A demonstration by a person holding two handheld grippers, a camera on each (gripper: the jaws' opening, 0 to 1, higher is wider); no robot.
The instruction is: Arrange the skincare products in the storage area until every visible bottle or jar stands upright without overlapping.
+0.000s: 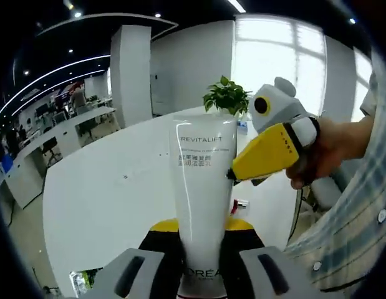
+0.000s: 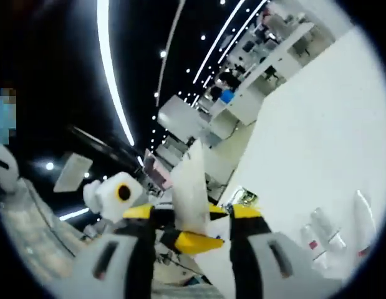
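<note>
A white L'Oreal Revitalift tube [image 1: 200, 187] stands upright between my left gripper's [image 1: 201, 227] jaws, which are shut on its lower part. Held by a hand, my right gripper [image 1: 233, 175] comes in from the right, its yellow tip at the tube's right edge. In the right gripper view the tube's flat crimped end [image 2: 191, 184] rises between my right gripper's [image 2: 193, 215] yellow-tipped jaws, which stand apart with gaps on both sides. The left gripper's yellow tip [image 2: 193, 242] shows just beneath it.
The white table [image 1: 105, 193] stretches ahead, with a potted green plant [image 1: 227, 96] at its far edge. A small red-capped bottle [image 1: 241, 204] stands behind the tube. Several more bottles [image 2: 320, 233] stand on the table [image 2: 305, 143]. Office desks lie beyond.
</note>
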